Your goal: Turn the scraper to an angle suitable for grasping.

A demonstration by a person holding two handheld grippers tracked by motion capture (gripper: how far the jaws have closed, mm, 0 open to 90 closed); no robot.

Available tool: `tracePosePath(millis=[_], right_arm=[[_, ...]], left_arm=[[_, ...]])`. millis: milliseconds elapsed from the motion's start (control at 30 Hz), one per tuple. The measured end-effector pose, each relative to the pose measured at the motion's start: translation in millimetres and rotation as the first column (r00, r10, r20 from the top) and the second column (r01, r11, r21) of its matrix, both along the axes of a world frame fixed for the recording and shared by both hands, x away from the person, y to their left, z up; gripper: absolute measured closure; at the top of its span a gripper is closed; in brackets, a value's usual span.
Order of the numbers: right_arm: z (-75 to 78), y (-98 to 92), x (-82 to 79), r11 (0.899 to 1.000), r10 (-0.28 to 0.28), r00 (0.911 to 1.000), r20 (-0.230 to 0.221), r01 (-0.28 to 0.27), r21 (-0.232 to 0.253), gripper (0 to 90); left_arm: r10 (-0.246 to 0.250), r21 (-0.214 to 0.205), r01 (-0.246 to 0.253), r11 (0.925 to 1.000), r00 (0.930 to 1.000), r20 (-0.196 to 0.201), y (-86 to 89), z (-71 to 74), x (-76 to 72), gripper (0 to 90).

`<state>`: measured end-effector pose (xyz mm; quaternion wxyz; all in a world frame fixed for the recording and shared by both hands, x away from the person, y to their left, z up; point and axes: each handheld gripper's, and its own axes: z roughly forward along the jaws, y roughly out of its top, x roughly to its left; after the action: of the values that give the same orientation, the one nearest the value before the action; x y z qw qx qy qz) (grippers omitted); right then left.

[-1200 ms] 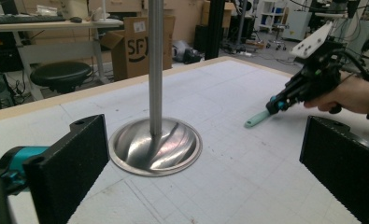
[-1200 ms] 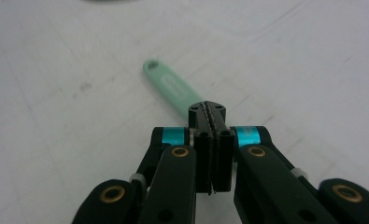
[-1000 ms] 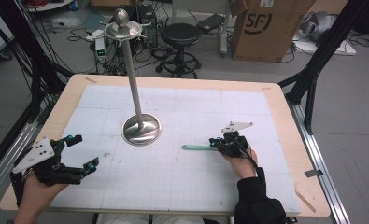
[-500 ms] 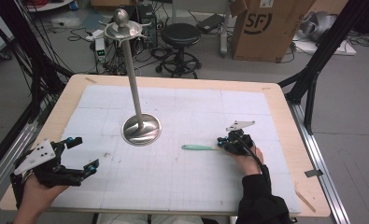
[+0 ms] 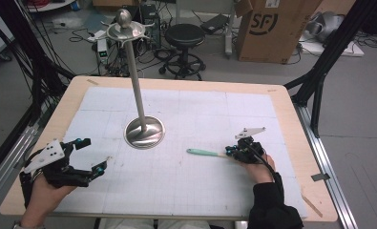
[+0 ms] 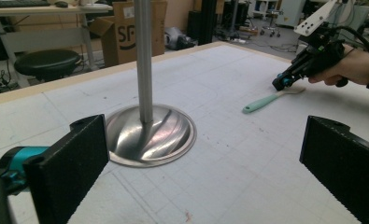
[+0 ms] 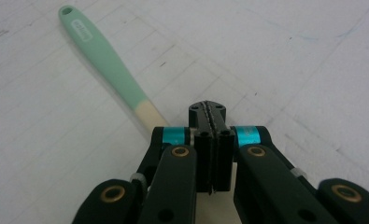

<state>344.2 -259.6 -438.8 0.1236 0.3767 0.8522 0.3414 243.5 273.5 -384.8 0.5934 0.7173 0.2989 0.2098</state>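
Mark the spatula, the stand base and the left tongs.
spatula (image 5: 201, 152), high view, green handle.
stand base (image 6: 149, 136), left gripper view, dished metal foot.
left tongs (image 5: 88, 155), high view, gap between open tips.

one metal stand (image 5: 143, 129), one green-handled utensil (image 5: 204, 152), two hand-held grippers

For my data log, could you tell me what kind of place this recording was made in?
Most likely a lab or workshop: loose cables cross the floor, a cardboard box and a black stool stand beyond the table, and black frame struts surround it.
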Motion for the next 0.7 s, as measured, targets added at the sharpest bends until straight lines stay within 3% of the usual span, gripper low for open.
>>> tracePosePath(millis=[700], right_arm=[[3.4,0.9,-44.4,0.998,0.068,0.9949,-0.074,-0.068,0.014,89.8]], left_arm=[[-0.075,-0.007,0.075,0.9972,0.9972,-0.007,-26.6,-0.4,22.0,2.0]])
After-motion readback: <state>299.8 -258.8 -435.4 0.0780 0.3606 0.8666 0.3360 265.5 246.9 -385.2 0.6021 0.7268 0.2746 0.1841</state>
